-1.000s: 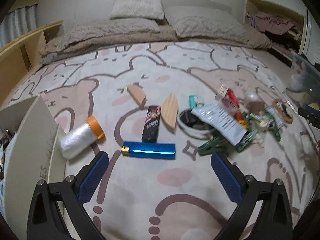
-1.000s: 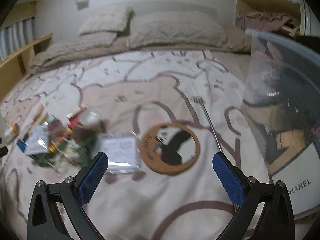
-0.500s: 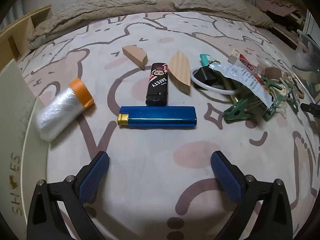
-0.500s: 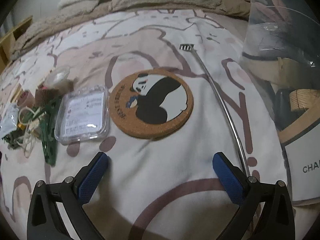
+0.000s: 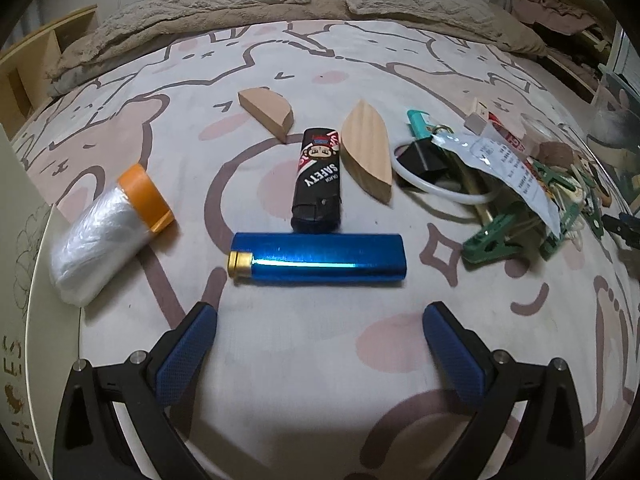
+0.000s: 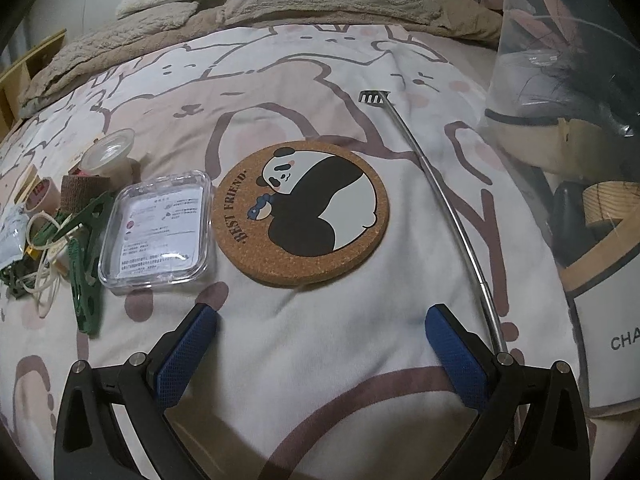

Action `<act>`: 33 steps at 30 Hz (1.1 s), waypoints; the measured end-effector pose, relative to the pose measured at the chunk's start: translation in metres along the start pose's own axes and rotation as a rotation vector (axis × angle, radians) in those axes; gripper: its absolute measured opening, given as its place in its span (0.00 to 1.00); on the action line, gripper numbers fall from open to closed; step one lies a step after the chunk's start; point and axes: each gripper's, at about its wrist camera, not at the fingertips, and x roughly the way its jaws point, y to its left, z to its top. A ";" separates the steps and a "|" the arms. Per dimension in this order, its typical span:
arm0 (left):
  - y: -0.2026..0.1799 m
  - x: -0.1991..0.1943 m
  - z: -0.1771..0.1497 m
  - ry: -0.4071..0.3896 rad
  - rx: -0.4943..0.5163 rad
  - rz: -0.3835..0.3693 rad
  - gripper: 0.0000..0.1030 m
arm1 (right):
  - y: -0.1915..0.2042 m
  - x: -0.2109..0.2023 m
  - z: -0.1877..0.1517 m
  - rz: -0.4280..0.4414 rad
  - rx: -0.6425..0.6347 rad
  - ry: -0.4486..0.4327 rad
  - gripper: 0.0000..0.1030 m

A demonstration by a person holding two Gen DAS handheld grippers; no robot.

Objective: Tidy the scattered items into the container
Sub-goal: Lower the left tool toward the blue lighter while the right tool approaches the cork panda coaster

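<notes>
A bed (image 5: 320, 56) with a cartoon-bear patterned cover fills both views, with beige pillows and a folded blanket at its far end. In the left wrist view the left gripper (image 5: 320, 316) hovers low over the cover, its blue-padded jaws spread wide and empty, with a blue lighter (image 5: 320, 259) lying crosswise just beyond its fingertips. Touching the lighter's far edge is a black lighter (image 5: 318, 182), flanked by two wooden pieces (image 5: 366, 156), and an orange-capped plastic roll (image 5: 108, 232) lies to the left. In the right wrist view the right gripper (image 6: 320, 316) is likewise wide apart and holds nothing. Ahead of it rests a cork panda coaster (image 6: 302, 210), with a clear plastic case (image 6: 158, 228) just beside its left edge and a thin metal rod (image 6: 444, 204) to its right. The clear plastic container (image 6: 572, 128) stands at the far right, already holding several things.
</notes>
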 end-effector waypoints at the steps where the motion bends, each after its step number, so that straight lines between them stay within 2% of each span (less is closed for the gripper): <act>1: 0.000 0.001 0.002 0.001 -0.003 0.001 1.00 | -0.001 0.001 0.001 0.004 0.005 0.000 1.00; 17: -0.002 0.009 0.010 -0.022 -0.011 0.025 1.00 | 0.005 0.026 0.031 -0.032 0.011 0.003 1.00; 22: -0.003 0.008 0.010 -0.037 -0.004 0.035 1.00 | -0.004 0.023 0.033 0.003 0.041 -0.008 1.00; 26: -0.003 0.008 0.010 -0.045 -0.003 0.039 1.00 | -0.011 0.019 0.034 -0.015 0.075 -0.016 1.00; 33: -0.004 0.008 0.009 -0.047 -0.004 0.040 1.00 | 0.001 0.020 0.043 -0.022 0.003 -0.030 1.00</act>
